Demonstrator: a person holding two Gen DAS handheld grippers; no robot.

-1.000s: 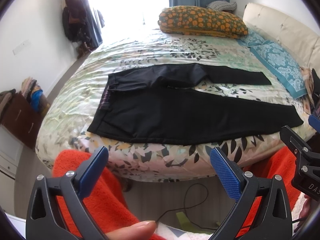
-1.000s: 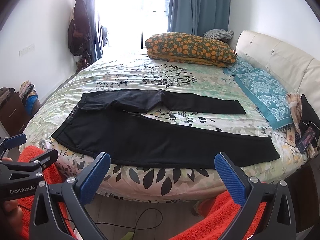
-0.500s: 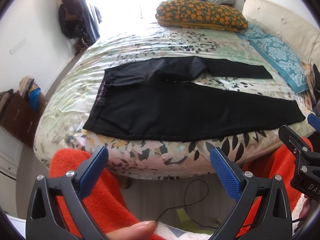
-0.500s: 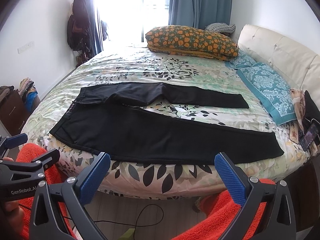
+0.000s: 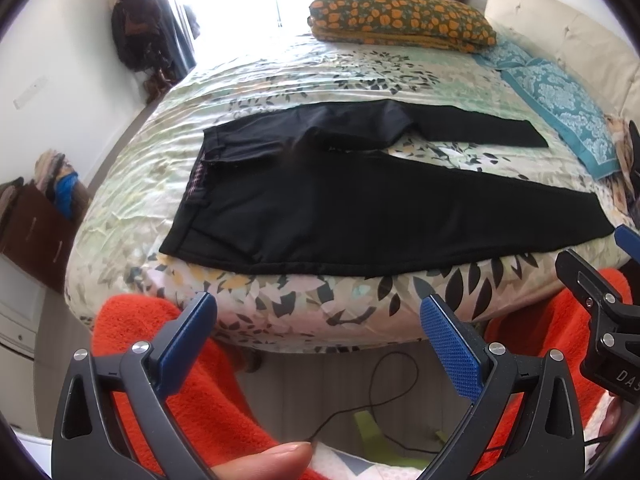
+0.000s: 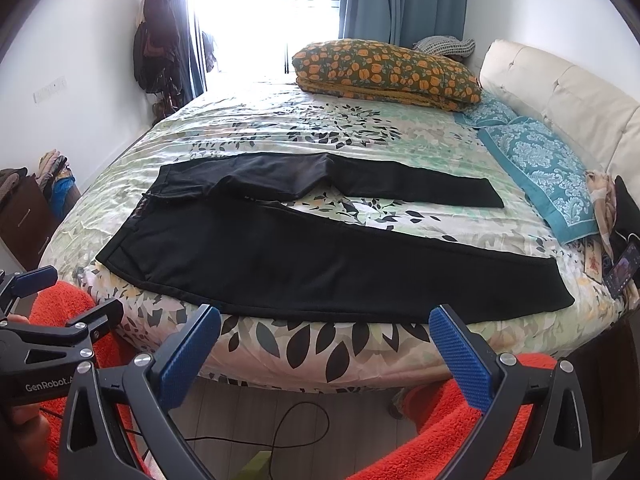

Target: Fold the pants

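Approaching pants (image 5: pixel 360 216) on bed (image 5: pixel 280 312): long axis runs crosswise ahead, waistband nearer our left gripper (image 5: pixel 318 330), hems nearer right gripper (image 6: pixel 324 342); both jaws open, empty.

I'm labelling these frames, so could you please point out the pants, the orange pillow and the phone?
pants (image 6: pixel 320 264), right wrist view, on the near leg's middle.
orange pillow (image 6: pixel 384 68), right wrist view, on its top face.
phone (image 6: pixel 621 274), right wrist view, on its screen, at the bed's right edge.
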